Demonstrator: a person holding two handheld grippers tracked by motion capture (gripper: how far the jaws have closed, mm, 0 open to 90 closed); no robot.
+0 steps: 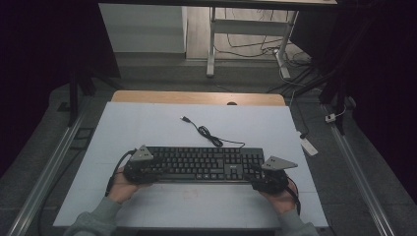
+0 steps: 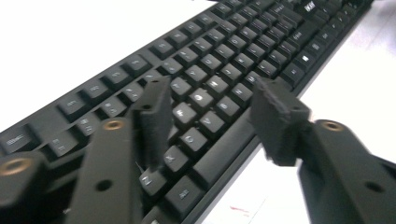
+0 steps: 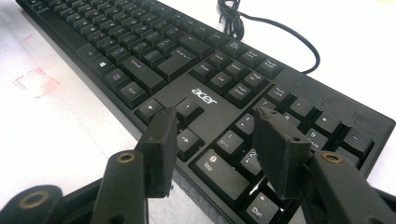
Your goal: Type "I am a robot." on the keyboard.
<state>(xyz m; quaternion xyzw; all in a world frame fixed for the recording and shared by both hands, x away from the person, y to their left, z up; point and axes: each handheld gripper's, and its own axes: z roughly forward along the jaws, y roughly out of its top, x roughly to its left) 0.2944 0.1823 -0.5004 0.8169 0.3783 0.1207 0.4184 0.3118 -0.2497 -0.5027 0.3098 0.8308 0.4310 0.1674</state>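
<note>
- acer keyboard (image 1: pixel 199 164) is lying flat on the white counter (image 1: pixel 147 128), near the person's edge, long side running left to right.
- left gripper (image 1: pixel 138 169) is sitting at the keyboard's left end, right gripper (image 1: pixel 270 181) at the right end by the numpad. one on each end looks like a two-handed setup for lifting or shifting it level, my guess.
- left gripper view: fingers (image 2: pixel 156 116) are standing wide apart, one over the letter keys, the other at the front edge. nothing clamped between them.
- right gripper view: fingers (image 3: pixel 161 149) are also spread wide, straddling the arrow keys and the numpad's lower left. not holding anything.
- can't tell from these views whether either gripper is touching the keyboard or just hovering over it.
- both are coming in from the front edge, so closing there would be pinching keys rather than the case. slip risk, as i see it.
- usb cable (image 1: pixel 206 132) is trailing loose from the keyboard's back edge toward the far side, bundled loop midway, plug lying free on the counter. it's going to drag if the keyboard moves.
- faint red marks (image 3: pixel 35 81) on the counter are sitting just in front of the keyboard.
- nothing else on the counter is blocking either end. a white power strip (image 1: pixel 309 145) is lying off the right edge, well apart.
</note>
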